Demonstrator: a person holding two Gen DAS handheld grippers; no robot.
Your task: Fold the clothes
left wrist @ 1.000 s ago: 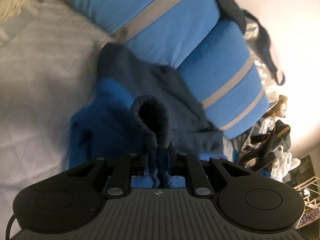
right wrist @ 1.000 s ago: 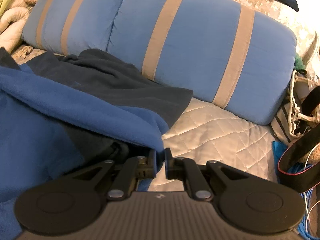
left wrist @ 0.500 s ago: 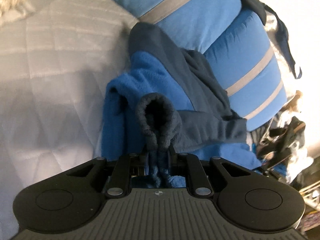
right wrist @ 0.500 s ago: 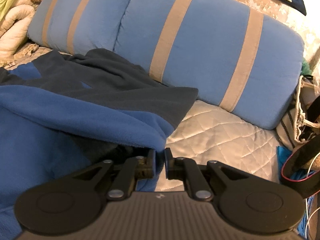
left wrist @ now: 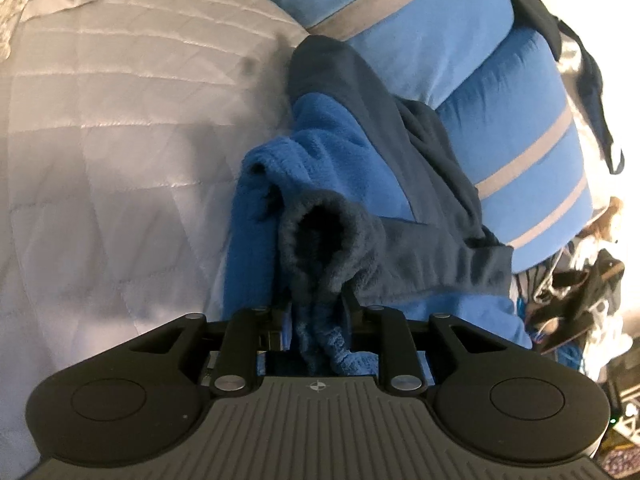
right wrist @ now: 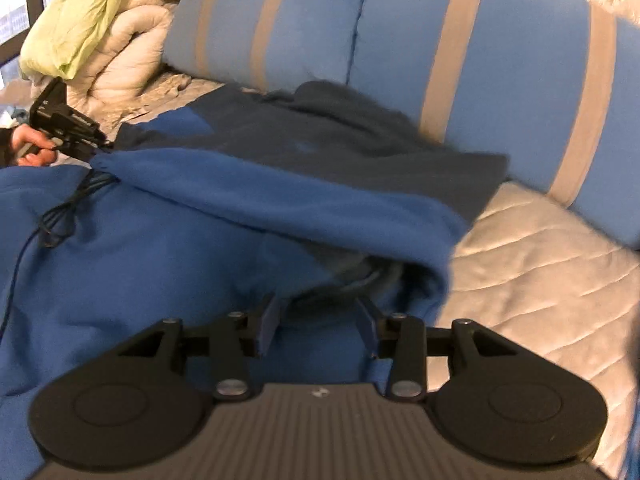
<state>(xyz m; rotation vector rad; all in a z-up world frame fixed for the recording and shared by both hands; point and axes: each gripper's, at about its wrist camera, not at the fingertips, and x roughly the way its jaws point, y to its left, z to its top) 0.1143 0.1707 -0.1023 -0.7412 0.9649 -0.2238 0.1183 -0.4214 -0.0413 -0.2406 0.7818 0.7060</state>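
Note:
A blue fleece garment (left wrist: 340, 148) with dark navy panels (right wrist: 320, 132) lies folded over on the quilted bed, against the pillows. Its navy cuff (left wrist: 324, 236) stands up in a loop right in front of my left gripper (left wrist: 316, 308). The jaws are opening, but bunched fleece still fills the gap between them. In the right wrist view that left gripper (right wrist: 105, 148) sits far left, held by a hand (right wrist: 28, 146) at the fold's corner. My right gripper (right wrist: 316, 320) hovers over the blue fleece (right wrist: 160, 260); its jaws are opening wide and pinch nothing.
Two blue pillows with grey stripes (right wrist: 500, 60) line the back of the bed. Pale quilted cover (right wrist: 540, 260) lies bare to the right, and again left of the garment (left wrist: 100, 140). Cream bedding with a green cloth (right wrist: 80, 12) is piled far left. A thin black cable (right wrist: 56, 220) trails over the fleece.
My right jaws have spread apart and let go of the blue fleece edge. My left gripper has sunk toward the bed with the cuff, its jaws parting slightly.

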